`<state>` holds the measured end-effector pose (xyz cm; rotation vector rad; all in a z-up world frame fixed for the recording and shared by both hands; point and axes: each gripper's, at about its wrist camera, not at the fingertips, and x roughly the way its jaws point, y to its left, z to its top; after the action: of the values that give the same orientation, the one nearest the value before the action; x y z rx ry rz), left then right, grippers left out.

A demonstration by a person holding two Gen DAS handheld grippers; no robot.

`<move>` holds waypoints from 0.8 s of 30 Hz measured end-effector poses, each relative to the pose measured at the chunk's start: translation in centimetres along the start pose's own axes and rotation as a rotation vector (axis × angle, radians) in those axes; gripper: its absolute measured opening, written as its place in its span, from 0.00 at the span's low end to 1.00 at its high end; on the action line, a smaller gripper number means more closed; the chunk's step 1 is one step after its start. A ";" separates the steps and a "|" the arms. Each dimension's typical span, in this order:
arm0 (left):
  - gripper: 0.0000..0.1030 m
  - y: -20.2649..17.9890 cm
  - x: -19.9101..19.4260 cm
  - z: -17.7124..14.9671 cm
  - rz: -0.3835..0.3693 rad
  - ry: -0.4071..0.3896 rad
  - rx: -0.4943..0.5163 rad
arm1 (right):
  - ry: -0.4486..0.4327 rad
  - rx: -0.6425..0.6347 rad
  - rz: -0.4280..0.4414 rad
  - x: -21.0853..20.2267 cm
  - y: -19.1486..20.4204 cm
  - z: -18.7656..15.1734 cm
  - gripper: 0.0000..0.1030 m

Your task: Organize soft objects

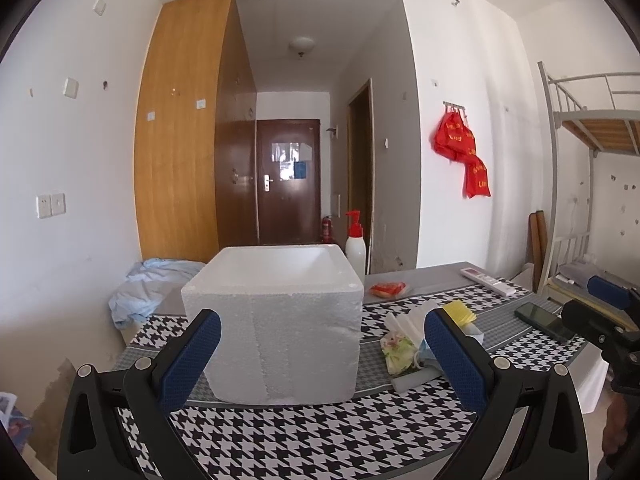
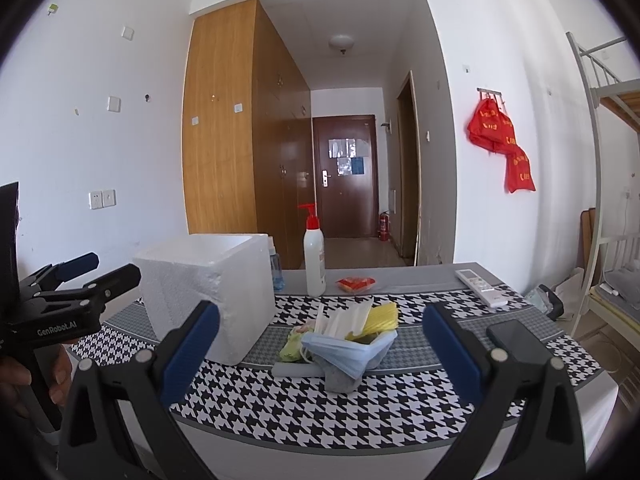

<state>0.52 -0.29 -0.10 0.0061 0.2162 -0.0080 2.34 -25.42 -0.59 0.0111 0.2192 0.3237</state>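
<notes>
**Both grippers hover open before the soft pile**

The left gripper (image 1: 320, 344) has its fingers spread wide and empty, facing the white foam box (image 1: 280, 320) on the houndstooth worktop (image 1: 320, 440). The right gripper (image 2: 320, 340) is likewise spread, holding nothing — just beyond it lies the pile of soft objects (image 2: 344, 340), masks and cloths, beside the box. Farther back stand a pump bottle (image 2: 314, 256) and a remote (image 2: 482, 282).

White walls, a tall wooden wardrobe (image 1: 180, 128), a dark brown door (image 1: 288, 176) and a ceiling lamp (image 1: 302, 45).
</notes>
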 end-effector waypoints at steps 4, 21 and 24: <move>0.99 -0.4 0.0 0.1 -0.005 0.005 0.009 | 0.001 0.000 -0.001 0.0 0.0 0.0 1.00; 0.99 -0.3 0.2 0.3 -0.010 0.010 -0.002 | 0.001 -0.003 0.002 -0.1 -0.2 0.1 1.00; 0.99 -0.3 0.3 0.3 -0.009 0.013 0.000 | 0.004 -0.005 0.003 0.1 -0.2 0.1 1.00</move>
<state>0.84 -0.61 0.12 0.0048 0.2294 -0.0168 2.57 -25.55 -0.50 0.0063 0.2223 0.3271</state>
